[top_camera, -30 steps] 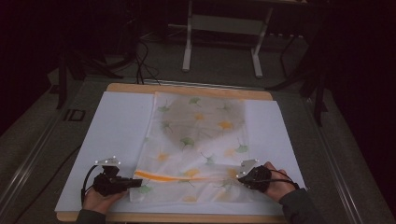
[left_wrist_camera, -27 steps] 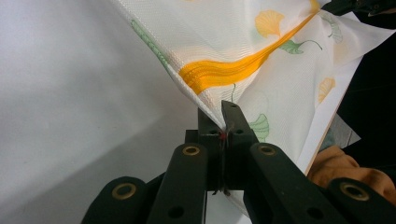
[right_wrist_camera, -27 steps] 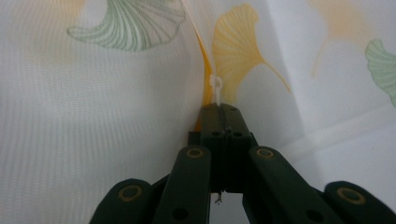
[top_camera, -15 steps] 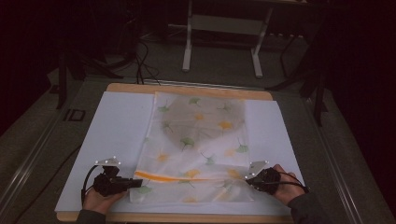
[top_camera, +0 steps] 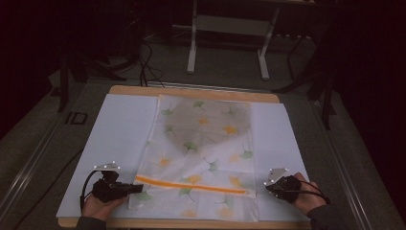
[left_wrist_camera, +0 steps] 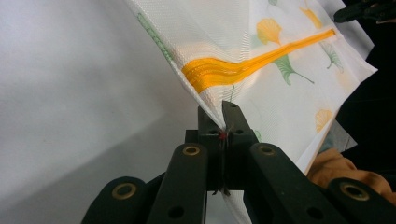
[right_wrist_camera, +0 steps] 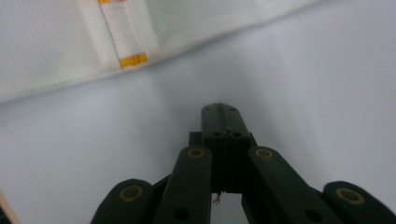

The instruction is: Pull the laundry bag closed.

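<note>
A: Start with the left gripper (left_wrist_camera: 223,122). What are its jaws doing?

B: They are pressed together on the edge of the cloth bag (left_wrist_camera: 261,60), pinching a fold of the white fabric right at the tips. In the left gripper view the fabric rises from the jaws in a taut ridge, and the orange zipper (left_wrist_camera: 243,58) runs away from just above the pinch toward the far corner.

A: And from above?

B: In the high view the left gripper (top_camera: 136,188) sits at the bag's near left corner, touching it, with the person's left hand (top_camera: 98,207) behind it near the table's front edge.

A: The right gripper?

B: Its jaws are pressed together too, with nothing between them. In the right gripper view the right gripper (right_wrist_camera: 226,114) points at bare white sheet (right_wrist_camera: 303,79), and the bag's hem (right_wrist_camera: 70,56) with a small tab (right_wrist_camera: 123,35) lies a little beyond the tips, not touching. From above, the right gripper (top_camera: 269,186) is just beside the bag's near right corner, held by the right hand (top_camera: 306,194).

A: Where does the bag lie overall?

B: The cloth bag (top_camera: 201,158) lies flat in the middle of the white sheet (top_camera: 115,129) covering the wooden table (top_camera: 191,90). It is white with green and yellow leaf prints; the zipper (top_camera: 191,185) crosses it near the person's side.
</note>
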`<state>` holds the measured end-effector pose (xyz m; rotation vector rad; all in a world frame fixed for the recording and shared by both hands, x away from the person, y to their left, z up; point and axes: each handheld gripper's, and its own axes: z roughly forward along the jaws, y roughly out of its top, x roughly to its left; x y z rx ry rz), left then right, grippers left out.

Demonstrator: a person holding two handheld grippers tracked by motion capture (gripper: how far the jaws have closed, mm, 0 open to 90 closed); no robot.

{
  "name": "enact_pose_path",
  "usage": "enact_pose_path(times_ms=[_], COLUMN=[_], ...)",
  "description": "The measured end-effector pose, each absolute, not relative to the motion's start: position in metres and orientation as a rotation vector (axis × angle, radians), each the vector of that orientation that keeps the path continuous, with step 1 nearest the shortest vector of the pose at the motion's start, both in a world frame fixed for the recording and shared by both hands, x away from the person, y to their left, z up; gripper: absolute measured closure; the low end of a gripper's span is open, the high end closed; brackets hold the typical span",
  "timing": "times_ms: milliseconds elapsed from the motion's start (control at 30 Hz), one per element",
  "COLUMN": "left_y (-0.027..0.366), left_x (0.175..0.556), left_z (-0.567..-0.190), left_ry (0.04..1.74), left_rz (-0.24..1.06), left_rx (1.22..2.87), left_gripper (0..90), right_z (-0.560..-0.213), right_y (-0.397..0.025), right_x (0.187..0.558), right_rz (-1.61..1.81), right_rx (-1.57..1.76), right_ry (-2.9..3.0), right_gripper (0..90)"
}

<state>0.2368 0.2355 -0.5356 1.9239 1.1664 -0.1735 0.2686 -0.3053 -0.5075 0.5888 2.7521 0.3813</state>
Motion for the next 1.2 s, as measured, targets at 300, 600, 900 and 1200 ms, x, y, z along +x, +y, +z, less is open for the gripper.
enact_pose_path(times_ms=[300,600,900,1200], left_y=[0.240,0.264,0.270,0.275], left_x=[0.234,0.228,0.235,0.245], left_z=[-0.536,-0.528,-0.534,-0.543], left_ry=[1.184,1.266,1.425,1.566], left_rz=[-0.138,0.057,0.406,0.584], left_rx=[1.928,1.855,1.846,1.806], left_gripper=[63.3,55.6,52.6,44.0], right_z=[-0.507,-0.506,-0.516,-0.527], right_y=[-0.314,-0.314,-0.317,-0.317], right_x=[0.269,0.275,0.283,0.287], right_rz=[0.501,0.664,0.837,0.898], right_rx=[0.650,0.747,0.993,1.181], right_ry=[2.728,2.654,2.535,2.377], right_gripper=[90.0,65.2,49.5,41.8])
